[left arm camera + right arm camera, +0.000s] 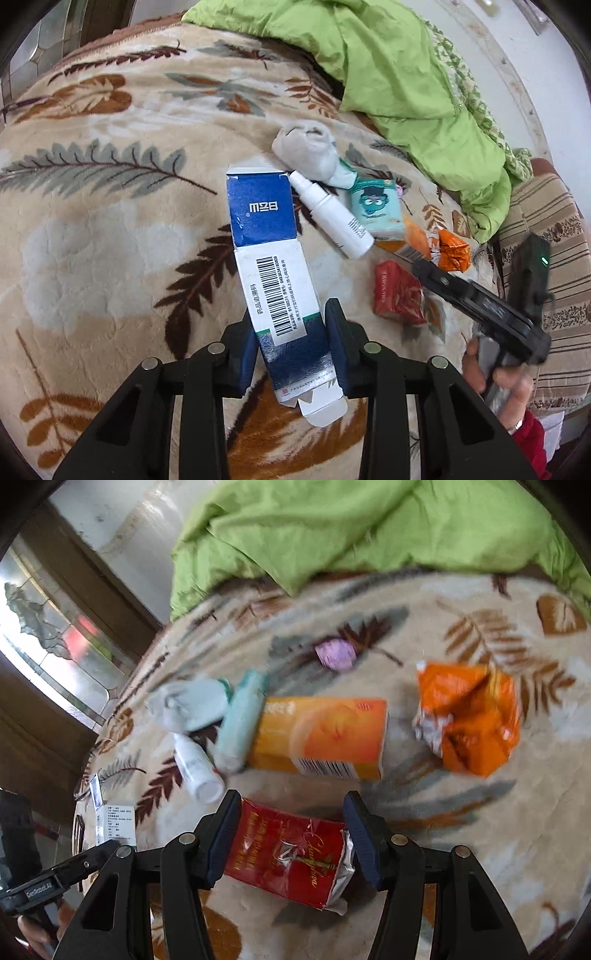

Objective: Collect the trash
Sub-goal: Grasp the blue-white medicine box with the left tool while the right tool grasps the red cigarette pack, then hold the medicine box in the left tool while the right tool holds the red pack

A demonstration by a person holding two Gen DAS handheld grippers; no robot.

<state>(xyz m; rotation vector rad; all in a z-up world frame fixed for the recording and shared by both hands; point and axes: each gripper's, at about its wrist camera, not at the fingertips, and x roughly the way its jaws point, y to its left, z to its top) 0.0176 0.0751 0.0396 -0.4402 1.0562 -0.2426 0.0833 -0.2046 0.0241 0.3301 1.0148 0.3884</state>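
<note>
Left wrist view: the left gripper [291, 343] has its 2 fingers pressed against the sides of a flattened blue-and-white medicine box [275, 266], pinching its lower end just above the torn bottom flap. The box stretches away from the fingers over the leaf-patterned blanket [110, 229], barcode panel up and the far flap open. To the left of the box the blanket lies bare out to its edge; to the right the litter crowds together. A white dropper bottle [330, 216] lies just beside the box's upper right edge, its tip near a balled grey sock [308, 151]. A teal tissue pack [376, 205] touches the bottle, and a crumpled orange wrapper [452, 253] and a red cigarette pack [397, 295] lie farther right. The right gripper [480, 299] reaches in over the red pack from the right. A green quilt [406, 85] closes off the far side.

Right wrist view, blurred by motion: the right gripper [291, 830] has its 2 fingers spread on either side of the crushed red cigarette pack [291, 860]; the left finger looks to be at the pack's edge, the right one near its torn foil end, and I cannot tell whether they grip it. Beyond lie an orange carton [321, 734] and the orange wrapper [469, 716], well apart from each other with open blanket between. A small purple wrapper [336, 653] sits farther back.
</note>
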